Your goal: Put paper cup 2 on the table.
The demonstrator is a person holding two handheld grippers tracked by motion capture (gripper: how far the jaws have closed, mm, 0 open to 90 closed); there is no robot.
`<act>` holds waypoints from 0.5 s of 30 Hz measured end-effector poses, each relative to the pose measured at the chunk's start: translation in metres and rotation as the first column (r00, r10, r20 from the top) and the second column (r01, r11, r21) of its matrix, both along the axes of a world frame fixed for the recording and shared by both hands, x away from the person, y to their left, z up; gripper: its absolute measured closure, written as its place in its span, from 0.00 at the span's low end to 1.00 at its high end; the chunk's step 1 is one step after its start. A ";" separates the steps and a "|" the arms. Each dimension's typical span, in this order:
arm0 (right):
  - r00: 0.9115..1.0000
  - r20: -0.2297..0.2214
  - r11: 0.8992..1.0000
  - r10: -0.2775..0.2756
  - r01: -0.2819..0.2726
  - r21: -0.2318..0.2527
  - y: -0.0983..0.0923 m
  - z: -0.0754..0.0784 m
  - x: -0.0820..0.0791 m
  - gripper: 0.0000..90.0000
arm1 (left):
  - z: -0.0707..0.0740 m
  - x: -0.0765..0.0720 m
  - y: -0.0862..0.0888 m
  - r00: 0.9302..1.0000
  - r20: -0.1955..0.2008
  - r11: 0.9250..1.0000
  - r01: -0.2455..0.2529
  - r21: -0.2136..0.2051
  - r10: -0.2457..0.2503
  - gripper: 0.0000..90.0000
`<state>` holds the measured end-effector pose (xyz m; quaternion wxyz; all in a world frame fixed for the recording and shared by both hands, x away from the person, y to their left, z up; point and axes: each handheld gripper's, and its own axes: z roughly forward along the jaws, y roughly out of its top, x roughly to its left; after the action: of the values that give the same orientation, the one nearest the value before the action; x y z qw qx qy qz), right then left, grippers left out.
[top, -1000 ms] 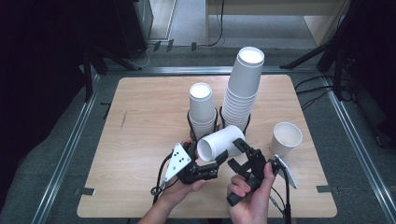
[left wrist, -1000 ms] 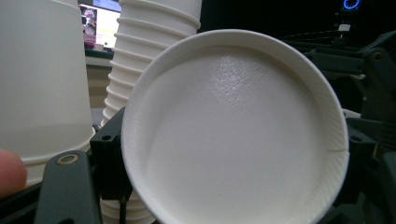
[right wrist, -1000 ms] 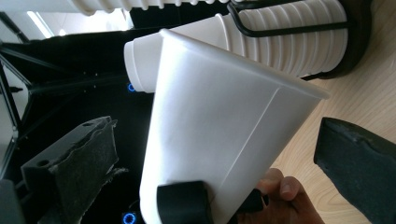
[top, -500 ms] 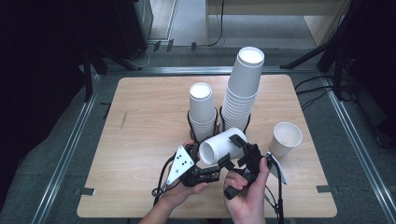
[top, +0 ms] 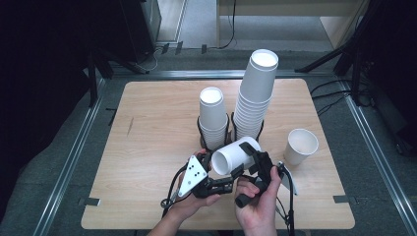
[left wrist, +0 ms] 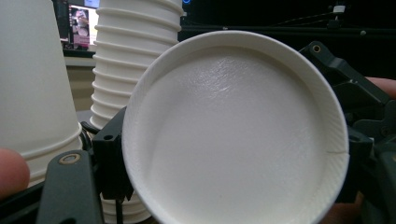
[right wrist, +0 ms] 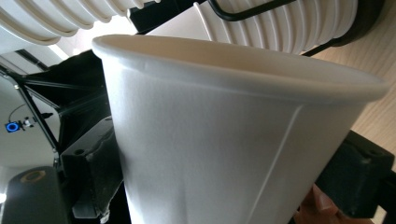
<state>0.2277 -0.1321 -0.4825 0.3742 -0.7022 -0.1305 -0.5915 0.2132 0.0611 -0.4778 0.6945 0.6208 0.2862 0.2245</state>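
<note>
Near the desk's (top: 147, 128) front edge, smooth tapered white paper cup (top: 235, 155) on its side, clenched by left hand-held gripper (top: 231, 178), right hand-held gripper (top: 253, 156) just closing, now grasping it.

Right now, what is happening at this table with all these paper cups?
A person holds a two-jaw gripper in each hand, and a white paper cup lies on its side between them, above the near part of the wooden table. The left gripper is shut on the cup. The right gripper has just been closing its jaws around the same cup. Behind stand a short stack of cups and a tall stack, each in a black wire holder. A single cup stands upright to the right.
</note>
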 end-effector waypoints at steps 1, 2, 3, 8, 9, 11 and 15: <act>1.000 0.005 1.000 0.000 0.000 0.002 0.000 0.000 0.000 0.14 | 0.000 0.000 0.000 1.000 0.005 1.000 -0.002 0.002 0.002 0.25; 1.000 0.006 1.000 0.000 0.000 0.004 0.000 -0.001 0.000 0.15 | 0.000 0.000 0.000 1.000 0.008 1.000 -0.002 0.002 0.002 0.24; 1.000 0.002 1.000 0.005 -0.005 0.013 0.000 0.000 0.000 0.15 | 0.000 0.000 0.000 1.000 0.011 1.000 -0.001 -0.001 0.001 0.24; 1.000 0.011 1.000 0.006 -0.007 0.027 0.000 -0.001 -0.001 0.17 | 0.000 0.001 0.002 1.000 0.023 1.000 0.004 -0.001 -0.004 0.22; 1.000 0.013 1.000 0.002 -0.002 0.030 0.001 -0.001 0.000 0.17 | 0.000 0.001 0.002 1.000 0.018 1.000 0.005 -0.002 -0.005 0.22; 1.000 0.014 1.000 0.005 -0.005 0.026 0.002 -0.001 0.000 0.17 | 0.001 0.001 0.003 1.000 0.002 1.000 0.007 -0.003 -0.007 0.21; 1.000 0.018 1.000 0.004 -0.004 0.021 0.002 -0.001 0.000 0.17 | 0.003 0.001 0.004 1.000 -0.008 1.000 -0.005 0.007 0.005 0.16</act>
<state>0.2275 -0.1301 -0.4833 0.3816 -0.6926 -0.1292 -0.5983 0.2144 0.0652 -0.4750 0.6907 0.6233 0.2898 0.2244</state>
